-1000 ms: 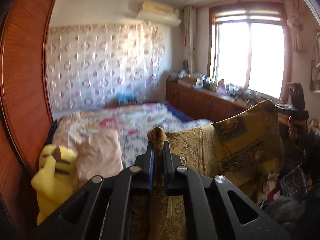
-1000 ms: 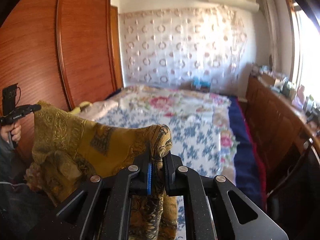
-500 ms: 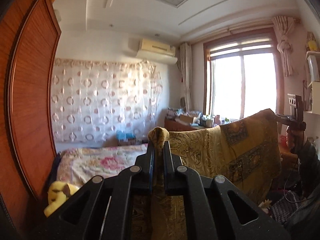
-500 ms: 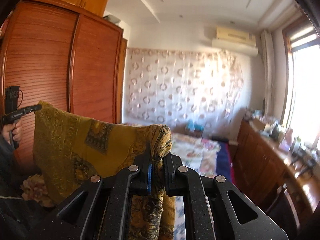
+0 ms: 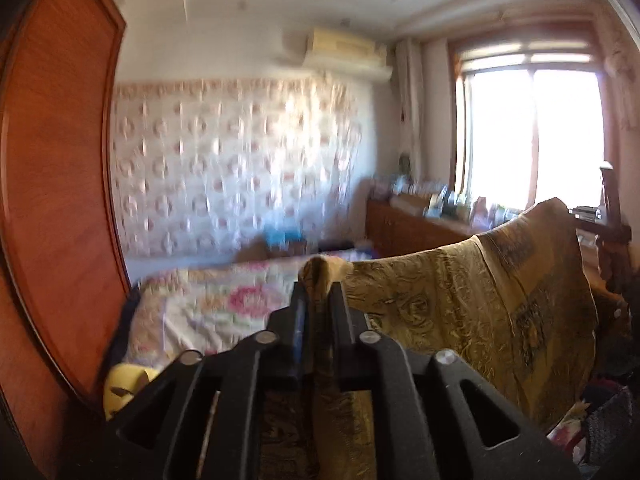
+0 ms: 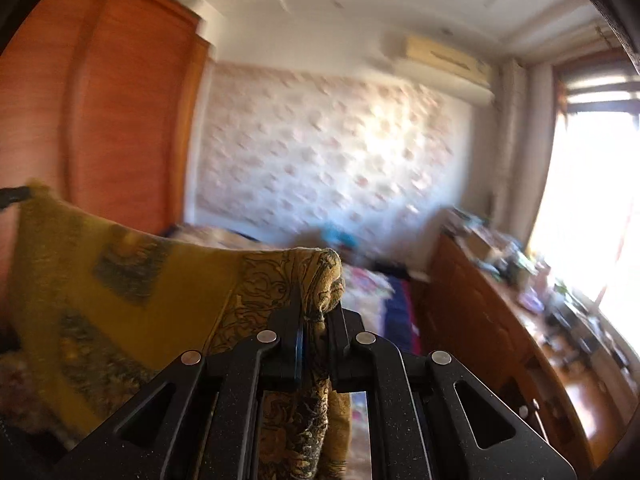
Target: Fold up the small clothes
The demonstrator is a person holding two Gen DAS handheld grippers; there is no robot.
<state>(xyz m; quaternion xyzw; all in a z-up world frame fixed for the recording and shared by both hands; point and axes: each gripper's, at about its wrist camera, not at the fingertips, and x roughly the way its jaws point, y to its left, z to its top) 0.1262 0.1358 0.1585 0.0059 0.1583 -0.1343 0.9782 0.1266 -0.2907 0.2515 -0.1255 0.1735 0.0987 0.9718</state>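
We're pinching a mustard-yellow paisley-print cloth with both tools, left tool and right tool, closed tight on its corners. Pulling apart too hard is risking a corner slipping out, toward 3 o'clock.

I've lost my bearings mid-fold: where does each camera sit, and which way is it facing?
Left wrist: on the left gripper, facing across the bed towards the curtained wall; its fingers pinch the yellow cloth; the right gripper shows far right.
Right wrist: on the right gripper, facing the same wall and wardrobe; its fingers pinch the cloth's other corner.
Shared: cloth, bed, air conditioner.
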